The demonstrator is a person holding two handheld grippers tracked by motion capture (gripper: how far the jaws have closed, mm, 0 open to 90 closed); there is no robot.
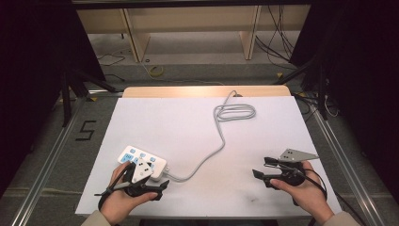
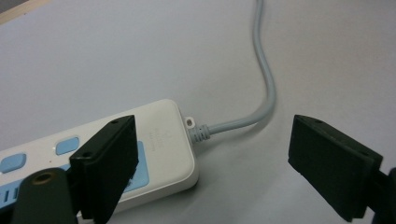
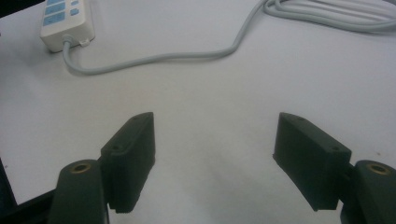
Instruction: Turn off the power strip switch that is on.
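Left gripper (image 1: 162,184) sits at the near left of the white table (image 1: 188,122), jaws spread wide with nothing between them. In the left gripper view one jaw overlaps the cord end of the power strip (image 2: 163,140) and the other hangs over bare table past the cord — the angle makes it hard to say whether the first jaw touches the strip or just floats above it.

Power strip: white body, blue sockets, lying flat near the left front edge of the table, right beside the left gripper and partly covered by its grey plate in the high view. Its grey cord (image 1: 207,155) leaves the right-hand end, snakes toward the table's middle and ends in a loose coil (image 1: 235,112) near the far edge.

Right gripper (image 1: 259,175) is at the near right, well apart from the strip, jaws pointing left toward it — also spread wide and holding nothing, only bare tabletop between them in the right gripper view. The strip and cord show far off at the top of that view.
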